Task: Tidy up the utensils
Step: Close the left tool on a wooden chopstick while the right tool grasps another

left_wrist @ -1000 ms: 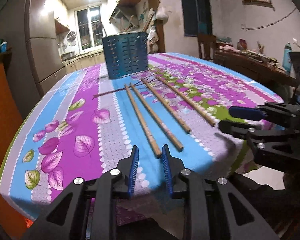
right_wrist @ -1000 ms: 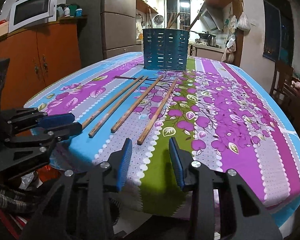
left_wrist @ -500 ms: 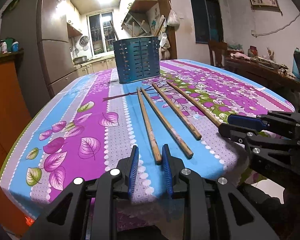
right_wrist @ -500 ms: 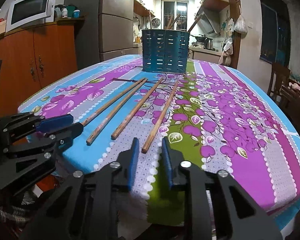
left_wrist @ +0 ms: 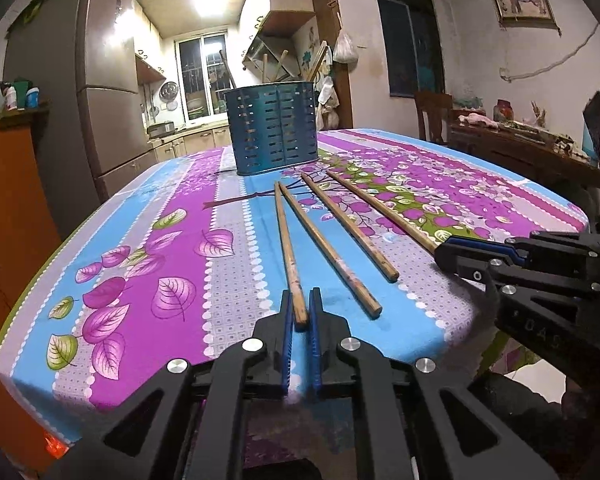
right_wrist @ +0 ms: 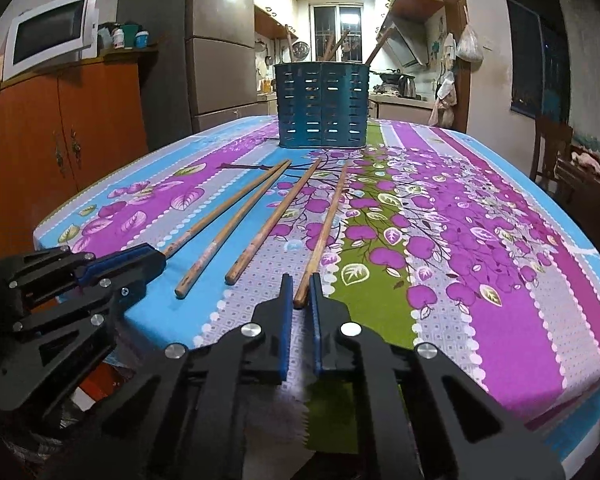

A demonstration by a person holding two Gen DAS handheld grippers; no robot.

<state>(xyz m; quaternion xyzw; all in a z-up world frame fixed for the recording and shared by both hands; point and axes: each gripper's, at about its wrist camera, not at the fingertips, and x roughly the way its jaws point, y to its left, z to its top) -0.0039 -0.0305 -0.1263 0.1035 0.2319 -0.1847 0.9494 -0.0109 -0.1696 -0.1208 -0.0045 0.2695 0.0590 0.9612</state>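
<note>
Covering nearly everything before us, the table (left_wrist: 112, 216) wears a floral cloth of purple, blue and green stripes, and it bears all that matters to the task. Behind it, in the right wrist view, we see an orange cabinet (right_wrist: 60, 128) with a white microwave (right_wrist: 48, 32) on top, well apart from the work.

Next in size comes the teal slotted utensil holder (left_wrist: 274, 128), which stands upright at the far middle of the table with a few wooden handles rising from it. We cannot tell how it is divided inside.

Between the holder and the near edge lie four wooden chopsticks, fanned out with their thin ends toward the holder and their thick ends toward us. The two middle chopsticks (left_wrist: 332, 248) lie flat on the cloth, apart from either tool.

We hold the left gripper (left_wrist: 301, 316) at the near edge, and its blue pads are pressed together on the thick end of the leftmost chopstick (left_wrist: 286, 240), which sits squeezed between them. Our right gripper (right_wrist: 301, 296) does the same with the rightmost chopstick (right_wrist: 326, 224): the pads clamp its thick end. Both clamped chopsticks reach along the cloth toward the holder; whether their gripped ends touch the cloth we cannot tell.
</note>
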